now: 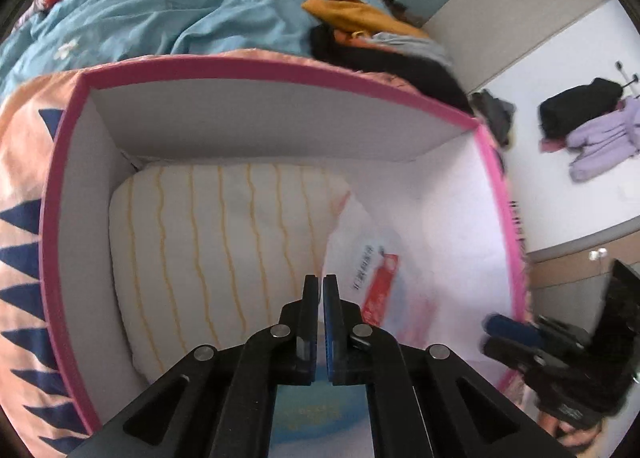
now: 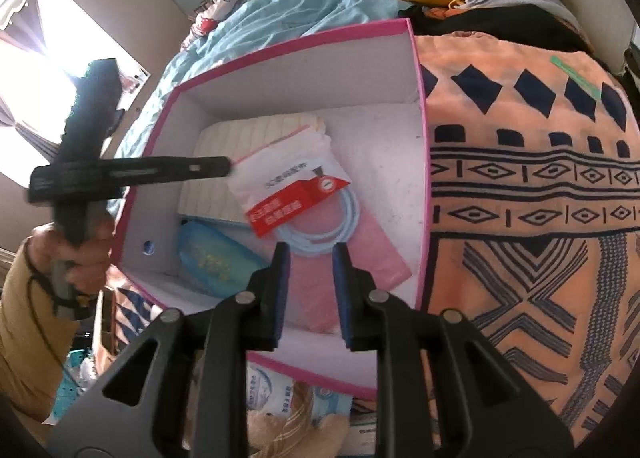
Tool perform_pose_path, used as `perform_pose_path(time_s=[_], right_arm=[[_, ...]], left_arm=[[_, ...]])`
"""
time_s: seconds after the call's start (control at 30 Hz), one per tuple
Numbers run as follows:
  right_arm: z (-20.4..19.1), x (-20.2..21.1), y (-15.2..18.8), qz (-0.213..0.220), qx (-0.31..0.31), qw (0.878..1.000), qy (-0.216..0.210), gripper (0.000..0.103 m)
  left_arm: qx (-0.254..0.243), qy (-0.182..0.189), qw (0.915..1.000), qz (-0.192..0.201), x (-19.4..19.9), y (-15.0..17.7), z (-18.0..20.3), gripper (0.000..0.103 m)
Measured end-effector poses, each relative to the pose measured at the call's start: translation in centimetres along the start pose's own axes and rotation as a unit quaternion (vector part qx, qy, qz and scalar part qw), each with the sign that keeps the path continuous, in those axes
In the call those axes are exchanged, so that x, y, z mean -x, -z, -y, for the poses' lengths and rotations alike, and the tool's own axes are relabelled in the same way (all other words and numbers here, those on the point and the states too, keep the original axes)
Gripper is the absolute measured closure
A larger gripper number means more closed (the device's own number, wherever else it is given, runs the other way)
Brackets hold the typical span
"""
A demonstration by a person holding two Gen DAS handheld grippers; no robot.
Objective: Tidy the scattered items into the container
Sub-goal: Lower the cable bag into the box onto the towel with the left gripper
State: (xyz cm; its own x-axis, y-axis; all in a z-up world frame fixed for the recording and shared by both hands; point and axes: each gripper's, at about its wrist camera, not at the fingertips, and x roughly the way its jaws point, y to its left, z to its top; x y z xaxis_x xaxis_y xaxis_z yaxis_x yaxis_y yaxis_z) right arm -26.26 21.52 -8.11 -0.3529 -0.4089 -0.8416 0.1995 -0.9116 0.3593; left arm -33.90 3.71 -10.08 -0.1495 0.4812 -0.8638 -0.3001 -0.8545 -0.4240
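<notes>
A white box with a pink rim (image 1: 280,66) (image 2: 422,178) stands on the bed. Inside lie a folded cream towel with yellow wavy stripes (image 1: 224,242) (image 2: 240,134), a blue pouch (image 2: 212,258), and a clear zip bag with a red label (image 1: 380,290) (image 2: 288,194) holding a coiled light-blue cable (image 2: 344,226) over pink plastic (image 2: 360,258). My left gripper (image 1: 322,282) (image 2: 229,166) is shut, its tips pinching the bag's edge at one corner. Above the pink plastic, my right gripper (image 2: 310,258) (image 1: 508,334) stands open, its pads touching nothing.
An orange blanket with dark blue patterns (image 2: 520,178) lies around the box, with a rumpled blue quilt (image 1: 160,10) and a pile of clothes (image 1: 380,38) behind it. Packets (image 2: 280,390) lie below the box's near wall. A purple jacket (image 1: 600,142) hangs at the right.
</notes>
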Motion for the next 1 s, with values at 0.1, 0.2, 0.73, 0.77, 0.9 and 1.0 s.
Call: perform_pose_path(time_s=[0.1,0.2,0.73,0.77,0.9,1.0], right_arm=[[-0.6,-1.0,-1.0,-0.013,0.018,0.999,0.028,0.067],[-1.4,-2.3,-2.0,-0.031,0.04,0.997,0.05,0.062],[-1.5,-2.2,-1.9,-0.024,0.028,0.999,0.033,0.055],[-1.3,-2.0,-1.8,-0.022,0.026,0.999,0.032,0.055],[-0.8,-1.6,-1.7,-0.016,0.014,0.999,0.028,0.055],[-0.6,-1.1,-1.6,-0.012,0.009,1.0,0.022,0.055]], left_arm=[[-0.016,-0.017,0.9997,-0.006,0.0,0.6,0.3,0.101],[-0.013,-0.021,0.9997,-0.007,-0.6,0.7,0.2,0.101],[-0.086,-0.069,0.9911,-0.075,-5.2,-0.6,2.4,0.093],[-0.086,-0.069,0.9912,-0.073,-5.2,-0.4,2.5,0.096],[-0.05,-0.035,0.9968,-0.052,-3.3,-0.4,1.1,0.1],[-0.014,-0.01,0.9995,-0.025,-0.8,-0.4,-0.6,0.102]])
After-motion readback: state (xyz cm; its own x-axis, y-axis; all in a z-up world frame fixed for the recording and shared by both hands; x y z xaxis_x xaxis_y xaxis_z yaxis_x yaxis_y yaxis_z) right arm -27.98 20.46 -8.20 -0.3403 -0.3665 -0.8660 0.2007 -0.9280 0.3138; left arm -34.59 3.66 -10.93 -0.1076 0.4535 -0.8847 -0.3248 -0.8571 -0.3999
